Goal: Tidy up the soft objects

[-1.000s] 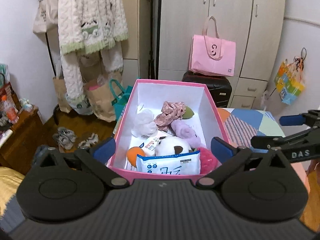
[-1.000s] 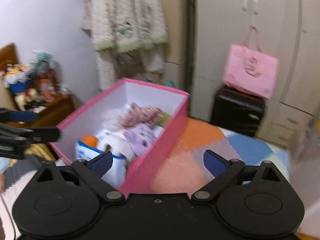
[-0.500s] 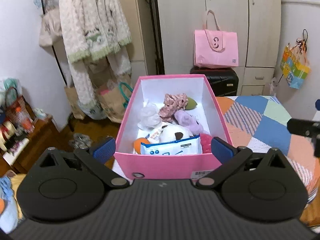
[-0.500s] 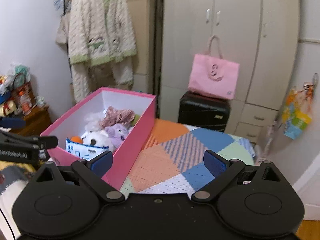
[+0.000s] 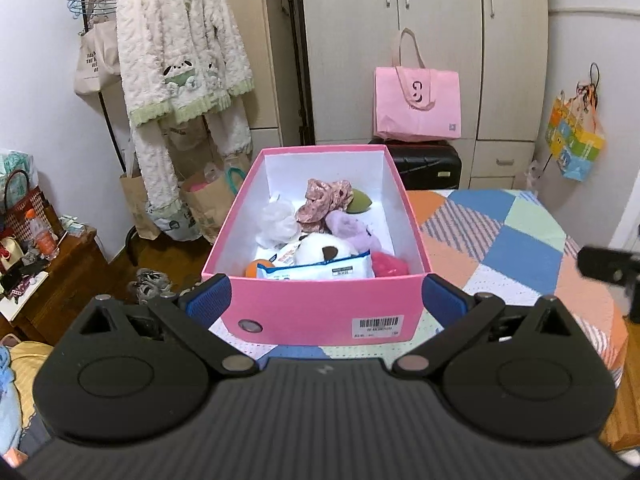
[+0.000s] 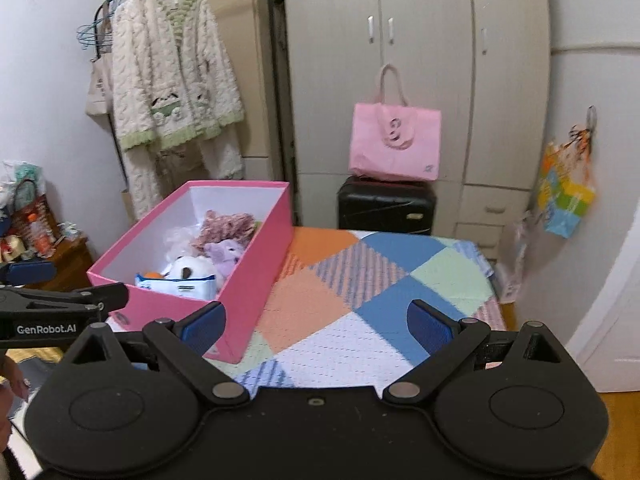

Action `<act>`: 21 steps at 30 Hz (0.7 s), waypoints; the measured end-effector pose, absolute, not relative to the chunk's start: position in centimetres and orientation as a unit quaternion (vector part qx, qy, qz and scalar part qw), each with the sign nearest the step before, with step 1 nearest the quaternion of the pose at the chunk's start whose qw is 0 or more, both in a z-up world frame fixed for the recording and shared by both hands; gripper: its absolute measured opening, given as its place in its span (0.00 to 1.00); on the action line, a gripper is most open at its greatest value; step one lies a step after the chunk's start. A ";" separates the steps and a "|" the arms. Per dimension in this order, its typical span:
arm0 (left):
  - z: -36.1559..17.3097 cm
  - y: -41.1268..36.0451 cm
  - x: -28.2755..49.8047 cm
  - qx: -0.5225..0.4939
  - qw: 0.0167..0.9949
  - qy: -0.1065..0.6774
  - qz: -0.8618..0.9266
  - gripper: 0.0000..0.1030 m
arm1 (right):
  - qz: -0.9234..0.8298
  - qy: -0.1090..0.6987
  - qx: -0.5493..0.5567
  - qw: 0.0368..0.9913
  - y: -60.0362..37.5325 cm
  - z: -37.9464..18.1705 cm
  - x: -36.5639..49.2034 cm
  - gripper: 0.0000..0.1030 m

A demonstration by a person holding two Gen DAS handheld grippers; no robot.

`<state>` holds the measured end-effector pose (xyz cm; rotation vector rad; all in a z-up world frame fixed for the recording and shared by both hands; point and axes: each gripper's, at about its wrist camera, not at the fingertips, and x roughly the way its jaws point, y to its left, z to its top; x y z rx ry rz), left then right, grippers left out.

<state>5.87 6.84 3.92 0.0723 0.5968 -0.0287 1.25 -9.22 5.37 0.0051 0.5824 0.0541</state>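
A pink box (image 5: 316, 308) stands on the patchwork-covered table (image 5: 520, 248). It holds soft things: a white and brown plush (image 5: 320, 250), a purple plush (image 5: 352, 228), a pink scrunchie (image 5: 324, 198), a white puff (image 5: 276, 222), a wipes pack (image 5: 320, 270) and others. My left gripper (image 5: 324, 300) is open and empty, just in front of the box's near wall. My right gripper (image 6: 316, 326) is open and empty, over the table right of the box (image 6: 256, 256). The left gripper also shows in the right wrist view (image 6: 60, 304).
A wardrobe (image 5: 420, 40) stands behind, with a black suitcase (image 5: 428, 162) and a pink bag (image 5: 416, 100) in front of it. A fluffy cardigan (image 5: 180, 60) hangs on a rack at the left. A cluttered wooden side table (image 5: 52, 276) stands at the left.
Both grippers have pulled back and up from the box. The box now shows whole and farther away in both views. Both stay open and empty.
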 end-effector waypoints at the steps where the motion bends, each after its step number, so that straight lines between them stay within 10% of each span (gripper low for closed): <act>1: 3.9 6.8 5.8 0.038 0.955 0.294 -0.012 1.00 | 0.020 0.283 0.000 0.959 -9.2 5.4 0.9 0.96; 21: 3.1 6.0 2.7 0.032 0.964 0.262 -0.020 1.00 | 0.000 0.261 -0.039 0.965 -8.8 4.9 -2.3 0.96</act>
